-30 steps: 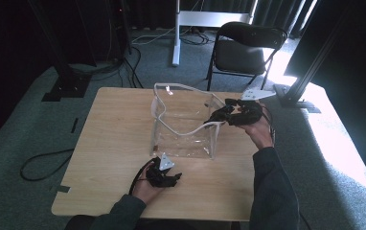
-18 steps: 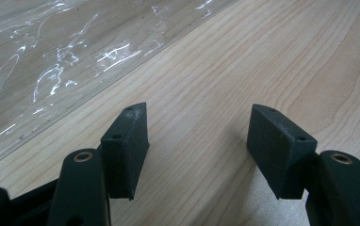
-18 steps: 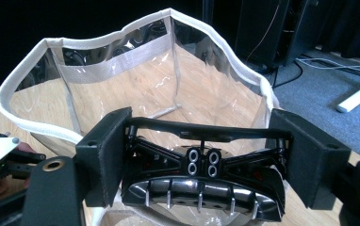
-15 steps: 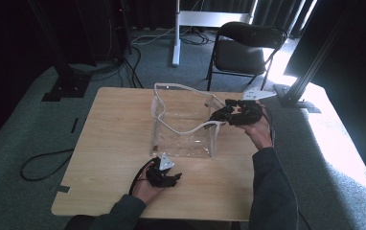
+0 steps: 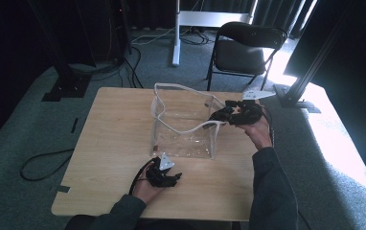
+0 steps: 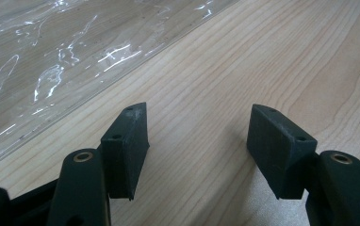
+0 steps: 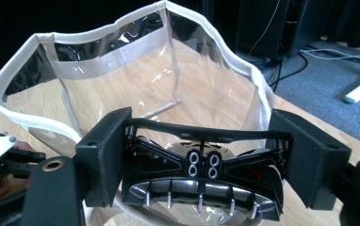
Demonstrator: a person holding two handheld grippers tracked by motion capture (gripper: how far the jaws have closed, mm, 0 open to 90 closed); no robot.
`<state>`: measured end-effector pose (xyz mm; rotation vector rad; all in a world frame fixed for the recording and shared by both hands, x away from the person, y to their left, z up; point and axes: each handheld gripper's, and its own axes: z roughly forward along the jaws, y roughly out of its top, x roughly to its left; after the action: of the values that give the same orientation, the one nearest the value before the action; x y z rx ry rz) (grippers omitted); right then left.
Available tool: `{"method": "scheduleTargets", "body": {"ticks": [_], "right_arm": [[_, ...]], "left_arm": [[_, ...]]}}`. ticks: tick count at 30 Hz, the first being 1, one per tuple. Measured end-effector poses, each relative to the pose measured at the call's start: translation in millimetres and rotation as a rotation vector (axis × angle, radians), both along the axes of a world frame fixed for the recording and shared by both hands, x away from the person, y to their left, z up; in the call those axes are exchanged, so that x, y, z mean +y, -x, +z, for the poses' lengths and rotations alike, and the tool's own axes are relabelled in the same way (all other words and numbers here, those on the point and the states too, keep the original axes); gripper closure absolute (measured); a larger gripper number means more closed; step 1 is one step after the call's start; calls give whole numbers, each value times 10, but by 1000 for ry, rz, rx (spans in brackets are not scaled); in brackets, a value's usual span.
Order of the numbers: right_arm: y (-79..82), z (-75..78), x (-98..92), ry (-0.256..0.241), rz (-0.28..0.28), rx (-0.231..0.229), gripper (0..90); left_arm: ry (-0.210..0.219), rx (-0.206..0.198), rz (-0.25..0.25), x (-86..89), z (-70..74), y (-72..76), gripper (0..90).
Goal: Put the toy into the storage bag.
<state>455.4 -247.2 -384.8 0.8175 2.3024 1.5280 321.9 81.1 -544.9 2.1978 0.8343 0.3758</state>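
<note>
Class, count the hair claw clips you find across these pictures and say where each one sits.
1. A black hair claw clip sits between the right gripper jaws, at the rim of the clear bag. Others may be hidden.

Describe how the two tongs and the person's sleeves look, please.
Both tongs, left and right, are black, each with two blocky jaws whose inner faces are finely ribbed. Brass-coloured pivot pins sit behind the jaws. A grey three-cornered plate tops each, and a black cable trails off. The sleeves are dark grey.
</note>
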Motion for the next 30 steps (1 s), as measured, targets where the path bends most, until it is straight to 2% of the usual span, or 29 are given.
{"method": "scheduleTargets", "body": {"ticks": [10,19,23,27,30], "right_arm": [[-33,-47,28,22,-4,17,241],[-47,-25,21,56,-5,33,238],[-53,-18,75,124,-11,42,234],[-59,-8,99,147,-15,46,234],[-43,-10,111,159,-25,30,228]], "left_arm": [[-2,0,-1,0,1,-2,392],[-1,0,-2,-1,0,-2,391],[-1,1,-2,-1,1,-1,391],[-1,1,-2,-1,0,-1,390],[-1,1,-2,-1,0,-1,390]]}}
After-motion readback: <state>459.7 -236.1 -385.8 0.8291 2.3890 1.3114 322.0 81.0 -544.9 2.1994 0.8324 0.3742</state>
